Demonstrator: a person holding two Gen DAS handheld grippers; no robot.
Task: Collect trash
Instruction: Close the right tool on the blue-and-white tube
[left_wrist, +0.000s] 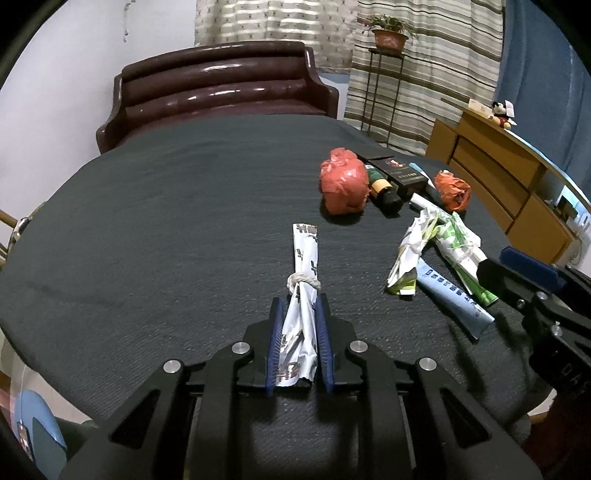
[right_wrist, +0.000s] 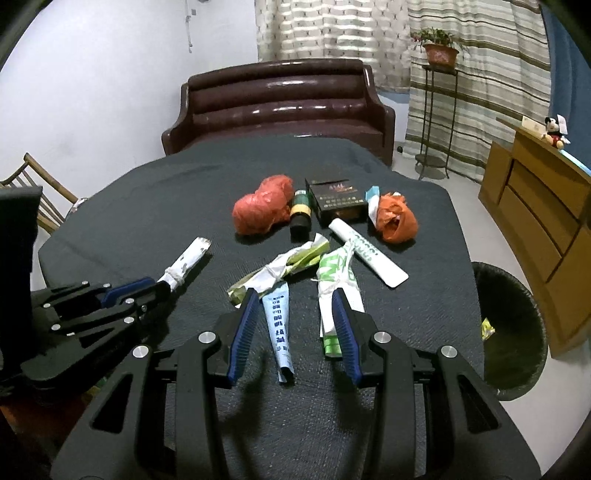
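On the dark tablecloth (left_wrist: 166, 221) my left gripper (left_wrist: 300, 301) is shut on a rolled white wrapper (left_wrist: 304, 258) tied with a band; the wrapper's far end sticks out past the fingertips. The right wrist view shows the same grip from the side, left gripper (right_wrist: 147, 286) on the white wrapper (right_wrist: 186, 264). My right gripper (right_wrist: 295, 295) stands open above a pale blue tube (right_wrist: 279, 325), touching nothing. Beside its right finger lies a green-and-white wrapper bundle (right_wrist: 338, 273). A second tied green bundle (right_wrist: 280, 271) lies just ahead.
Farther back lie a red plastic bag (right_wrist: 262, 210), a dark bottle (right_wrist: 300, 214), a black box (right_wrist: 338, 201), a white tube (right_wrist: 369, 256) and a small orange bag (right_wrist: 397, 218). A black bin (right_wrist: 513, 325) stands off the table's right edge. A brown sofa (right_wrist: 280, 107) is behind.
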